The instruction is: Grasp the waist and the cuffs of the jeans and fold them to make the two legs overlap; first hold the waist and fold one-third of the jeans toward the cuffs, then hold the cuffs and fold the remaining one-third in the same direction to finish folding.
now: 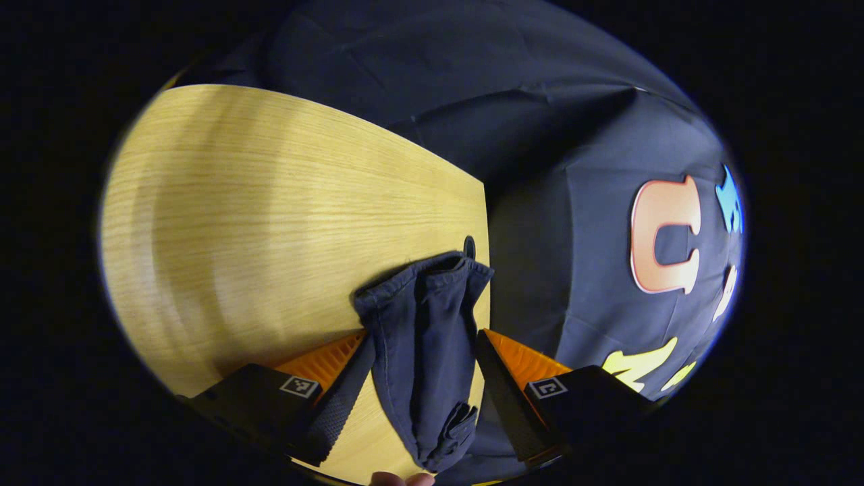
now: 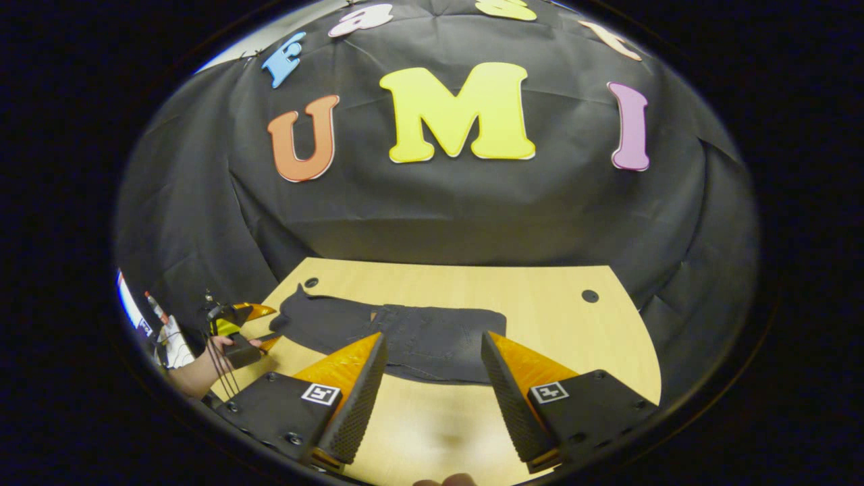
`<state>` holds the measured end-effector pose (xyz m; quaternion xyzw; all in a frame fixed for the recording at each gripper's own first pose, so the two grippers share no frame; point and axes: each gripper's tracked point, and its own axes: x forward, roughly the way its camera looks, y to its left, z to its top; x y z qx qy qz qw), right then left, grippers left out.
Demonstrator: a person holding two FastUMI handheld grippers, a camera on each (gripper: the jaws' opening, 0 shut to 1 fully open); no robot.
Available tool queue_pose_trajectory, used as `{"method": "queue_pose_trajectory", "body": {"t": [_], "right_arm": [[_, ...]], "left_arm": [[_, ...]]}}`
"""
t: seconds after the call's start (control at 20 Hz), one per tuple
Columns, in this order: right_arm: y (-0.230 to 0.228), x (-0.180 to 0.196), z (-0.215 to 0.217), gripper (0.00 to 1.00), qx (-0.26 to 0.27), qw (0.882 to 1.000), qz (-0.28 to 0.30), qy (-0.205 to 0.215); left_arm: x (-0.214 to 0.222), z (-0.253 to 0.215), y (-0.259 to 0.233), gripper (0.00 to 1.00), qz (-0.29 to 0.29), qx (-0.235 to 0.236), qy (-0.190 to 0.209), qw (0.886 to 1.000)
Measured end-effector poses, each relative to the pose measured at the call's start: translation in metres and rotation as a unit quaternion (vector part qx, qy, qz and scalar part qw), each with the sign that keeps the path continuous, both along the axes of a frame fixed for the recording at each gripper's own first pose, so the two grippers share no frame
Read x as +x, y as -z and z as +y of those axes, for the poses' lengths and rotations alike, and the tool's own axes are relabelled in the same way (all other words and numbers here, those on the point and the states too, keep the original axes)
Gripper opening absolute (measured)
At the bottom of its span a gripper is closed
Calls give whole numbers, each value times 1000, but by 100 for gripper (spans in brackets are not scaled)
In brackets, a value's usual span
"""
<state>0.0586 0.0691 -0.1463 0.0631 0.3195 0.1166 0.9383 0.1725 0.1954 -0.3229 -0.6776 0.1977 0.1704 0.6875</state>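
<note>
Dark blue denim jeans (image 2: 405, 337) lie flat across the light wooden table (image 2: 574, 337), legs overlapped. Left gripper (image 1: 422, 378) straddles the cuffs (image 1: 425, 290), jaws wide; right gripper (image 2: 432, 385) hovers open near the waist. Best: close squarely on both layers before lifting.

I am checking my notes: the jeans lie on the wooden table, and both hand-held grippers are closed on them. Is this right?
Not quite. The jeans do lie on the wooden table, but in the right gripper view the right hand-held gripper is open and not touching them.
</note>
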Motion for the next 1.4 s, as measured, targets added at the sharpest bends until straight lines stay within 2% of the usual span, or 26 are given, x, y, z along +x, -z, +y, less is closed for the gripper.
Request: {"method": "queue_pose_trajectory", "body": {"t": [0.1, 0.3, 0.4, 0.45, 0.55, 0.6, 0.65, 0.75, 0.8, 0.85, 0.9, 1.1, 1.15, 1.35, 1.4], "right_arm": [[4, 1, -10, 87, -1, 1000, 4, 7], [9, -1, -23, 87, -9, 1000, 13, 14], [11, -2, -29, 87, -12, 1000, 16, 17], [12, -3, -31, 87, -11, 1000, 18, 19], [14, -7, -38, 87, -9, 999, 22, 27], [16, -8, -42, 87, -9, 999, 25, 32], [18, -12, -46, 87, -8, 999, 29, 37], [21, -18, -54, 87, -8, 998, 33, 47], [22, -21, -57, 87, -9, 998, 34, 51], [24, -25, -60, 88, -10, 998, 34, 54], [24, -29, -62, 86, -7, 998, 34, 58], [18, -34, -83, 92, -22, 996, 14, 88], [12, -35, -87, 100, -23, 995, 4, 97], [-12, -54, -104, 100, -18, 991, -23, 130], [-17, -60, -108, 96, -17, 990, -29, 139]], "left_arm": [[10, -2, 0, 96, -9, -3, -4, 1000], [34, -10, 2, 95, -3, 13, 18, 1000], [43, -13, 4, 96, 5, 20, 29, 999], [47, -12, 5, 100, 10, 22, 31, 999], [50, -14, 16, 90, 29, 28, 38, 998], [48, -14, 20, 64, 38, 30, 42, 998], [49, -12, 19, 56, 38, 29, 39, 998], [45, -14, 29, 47, 56, 35, 42, 997], [45, -12, 30, 17, 58, 33, 42, 997], [46, -14, 29, 25, 58, 35, 46, 997], [45, -15, 29, 22, 59, 37, 51, 996], [45, -17, 3, 8, 37, 56, 53, 996], [46, -20, -10, 7, 23, 66, 56, 996], [49, -38, -74, 7, -30, 125, 83, 988], [47, -44, -88, 6, -37, 146, 93, 984]]}}
